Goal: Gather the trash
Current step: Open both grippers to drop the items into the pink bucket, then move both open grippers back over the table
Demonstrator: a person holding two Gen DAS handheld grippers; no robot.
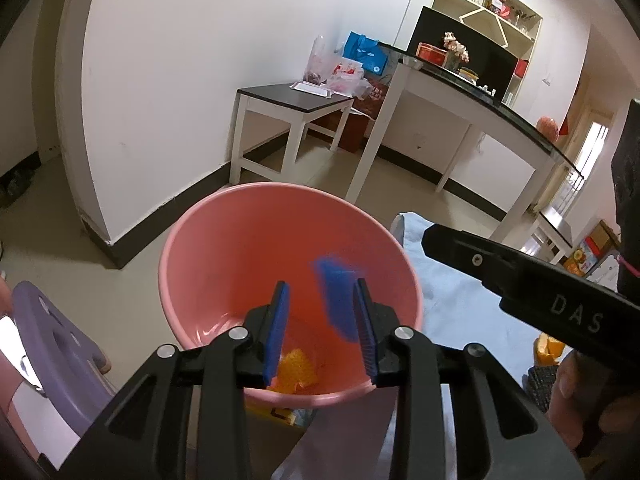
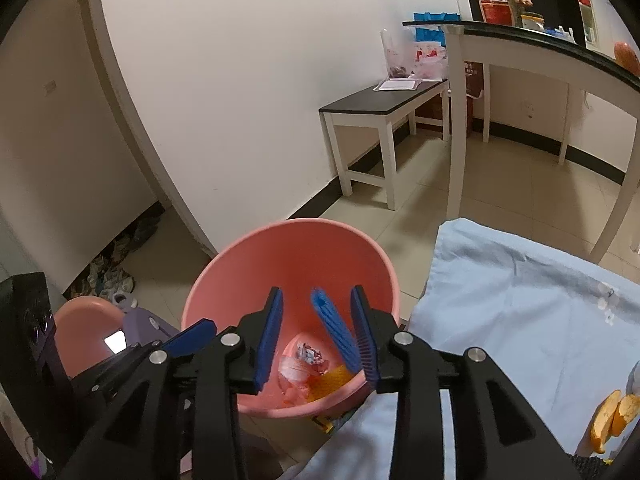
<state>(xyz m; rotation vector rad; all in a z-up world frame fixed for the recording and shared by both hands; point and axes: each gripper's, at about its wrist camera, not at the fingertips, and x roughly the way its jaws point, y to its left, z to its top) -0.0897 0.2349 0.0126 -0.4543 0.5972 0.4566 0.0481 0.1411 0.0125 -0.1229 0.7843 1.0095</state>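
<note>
Left gripper (image 1: 323, 330) hangs right over the pink bin (image 1: 256, 240) with its jaws apart, nothing pinched – a blurry blue scrap (image 1: 338, 300) sits loose between the pads, and orange peel (image 1: 295, 374) lies at the bottom straight below. Right side of that view has the other tool's black arm.

Right gripper (image 2: 318, 338) is spread open too, same blue piece (image 2: 334, 332) unclamped between the fingers. Only this view shows a clear wrapper (image 2: 304, 362) beside the peel, plus orange pieces (image 2: 614, 420) on the blue cloth (image 2: 520, 300) off to the right.

It was a home: tiled floor (image 2: 500, 196), shoes (image 2: 112, 268) heaped by the wall, a shelf (image 1: 492, 4) of jars, flowers (image 1: 456, 46) on a long table (image 1: 480, 100).
</note>
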